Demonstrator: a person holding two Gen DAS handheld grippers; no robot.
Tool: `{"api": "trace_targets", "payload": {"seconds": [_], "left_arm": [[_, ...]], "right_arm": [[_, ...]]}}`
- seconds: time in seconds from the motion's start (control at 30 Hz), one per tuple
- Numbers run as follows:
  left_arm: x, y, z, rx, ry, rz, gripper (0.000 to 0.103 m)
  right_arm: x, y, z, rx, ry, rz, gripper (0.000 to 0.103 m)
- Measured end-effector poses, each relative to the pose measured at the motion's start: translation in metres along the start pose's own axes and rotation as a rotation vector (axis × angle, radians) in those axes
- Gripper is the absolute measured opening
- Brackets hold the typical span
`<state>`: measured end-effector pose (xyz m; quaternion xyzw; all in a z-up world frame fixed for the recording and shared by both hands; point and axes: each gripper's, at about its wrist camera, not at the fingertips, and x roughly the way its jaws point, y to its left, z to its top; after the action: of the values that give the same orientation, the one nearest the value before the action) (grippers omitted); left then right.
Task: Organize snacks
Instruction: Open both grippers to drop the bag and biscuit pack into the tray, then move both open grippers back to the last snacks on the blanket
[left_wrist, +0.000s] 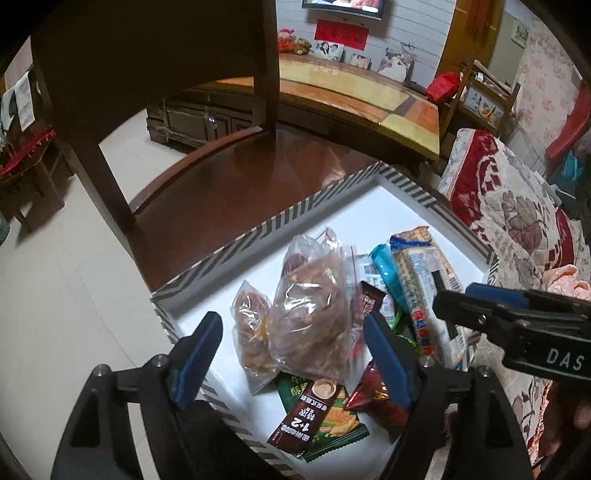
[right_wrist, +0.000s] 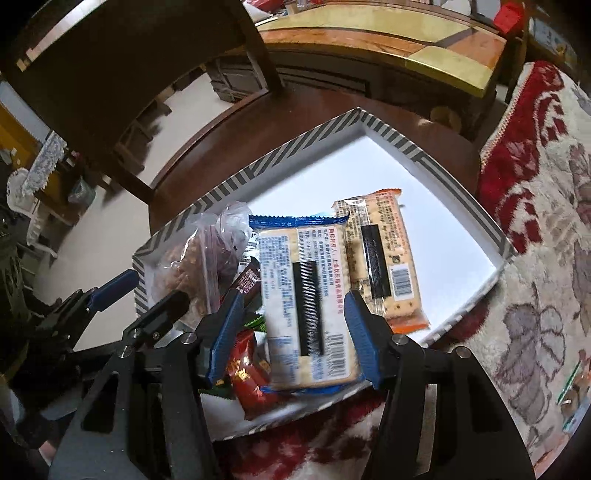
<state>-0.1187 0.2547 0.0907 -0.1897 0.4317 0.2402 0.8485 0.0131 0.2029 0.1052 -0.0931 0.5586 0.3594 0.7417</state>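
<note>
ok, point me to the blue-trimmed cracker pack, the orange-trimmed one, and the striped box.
blue-trimmed cracker pack (right_wrist: 308, 306): right wrist view, middle of its printed back.
orange-trimmed cracker pack (right_wrist: 391, 258): right wrist view, middle of its back label.
striped box (right_wrist: 295, 147): right wrist view, far striped rim.

A white-floored box (left_wrist: 258, 229) with a striped rim sits partly on a dark wooden chair seat (left_wrist: 229, 177) and partly on a red floral blanket (left_wrist: 517, 221), holding bagged nuts (left_wrist: 306, 314), cracker packs (right_wrist: 306, 295) and small wrapped snacks (left_wrist: 325, 417)
</note>
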Motion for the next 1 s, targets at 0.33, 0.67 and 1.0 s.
{"api": "trace_targets", "payload": {"seconds": [0.33,0.67,1.0], "left_arm": [[-0.026,-0.021,0.007,0.037,-0.071,-0.013,0.086],[-0.035,-0.065,0.005,0.108,-0.079,-0.067,0.087],[-0.035,-0.128,-0.006,0.220,-0.051,-0.142,0.087]], "right_arm": [[-0.033,-0.013,-0.020,0.040,-0.047,0.024,0.057],[-0.061,-0.047,-0.051,0.110,-0.069,0.002,0.057],[-0.091,-0.101,-0.089,0.224,-0.098,-0.035,0.057]]}}
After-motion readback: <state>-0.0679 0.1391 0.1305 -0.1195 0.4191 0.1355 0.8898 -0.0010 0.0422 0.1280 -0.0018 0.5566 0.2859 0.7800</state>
